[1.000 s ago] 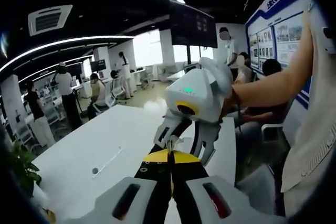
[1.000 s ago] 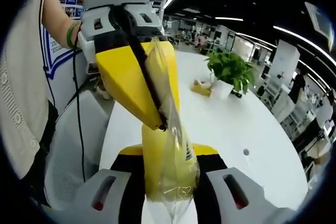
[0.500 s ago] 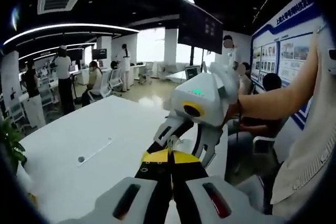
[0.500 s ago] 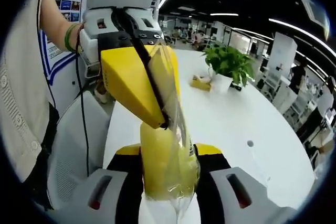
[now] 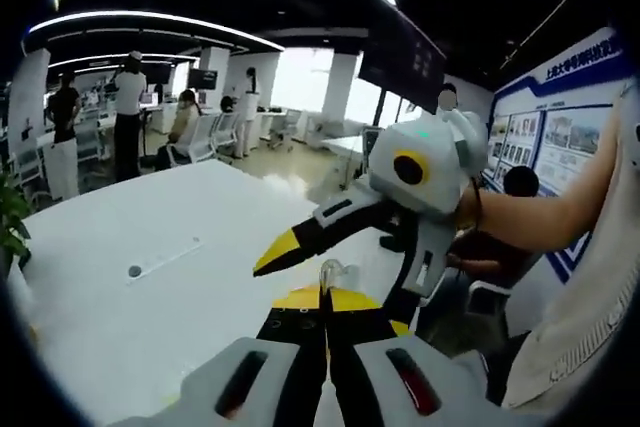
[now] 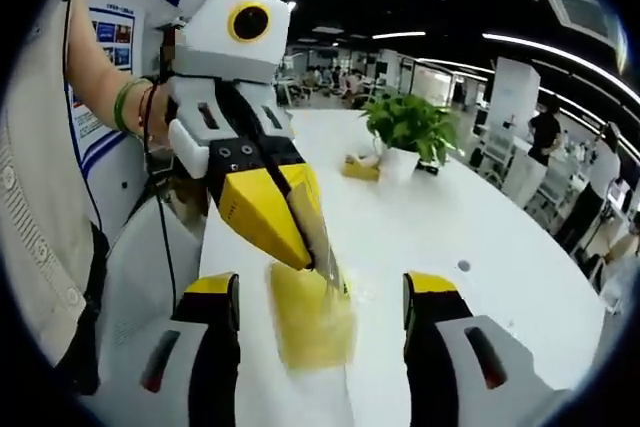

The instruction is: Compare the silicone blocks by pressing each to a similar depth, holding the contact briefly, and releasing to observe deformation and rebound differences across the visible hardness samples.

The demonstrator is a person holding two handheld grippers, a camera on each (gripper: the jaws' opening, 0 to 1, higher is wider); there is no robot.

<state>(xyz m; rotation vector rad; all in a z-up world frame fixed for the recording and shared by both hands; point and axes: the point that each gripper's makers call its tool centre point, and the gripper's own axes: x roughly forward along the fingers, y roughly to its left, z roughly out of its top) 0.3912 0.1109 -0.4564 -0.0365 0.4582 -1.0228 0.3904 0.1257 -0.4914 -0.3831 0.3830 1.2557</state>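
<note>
A yellow silicone block (image 6: 310,332) in a clear plastic bag (image 6: 322,247) hangs blurred over the white table (image 6: 430,227). In the right gripper view my left gripper (image 6: 328,275) reaches in from the left, its yellow jaws shut on the bag's top. My right gripper (image 6: 322,287) stands open, and the block sits between its jaws without touching either. In the left gripper view my left gripper (image 5: 324,295) is shut on the bag's thin edge (image 5: 328,272). Across from it, the right gripper's body (image 5: 420,172) has its jaws spread.
A potted plant (image 6: 405,127) and a small yellow item (image 6: 360,167) stand farther along the table. A chair (image 6: 130,277) is at the table's near side beside the person's arm (image 6: 100,77). Several people (image 5: 125,117) and desks fill the room behind; seated people (image 5: 515,187) are close by.
My right gripper has opened and let go of the bagged block. The block now hangs from the left gripper's pinch. Both views have shifted with the hands.
</note>
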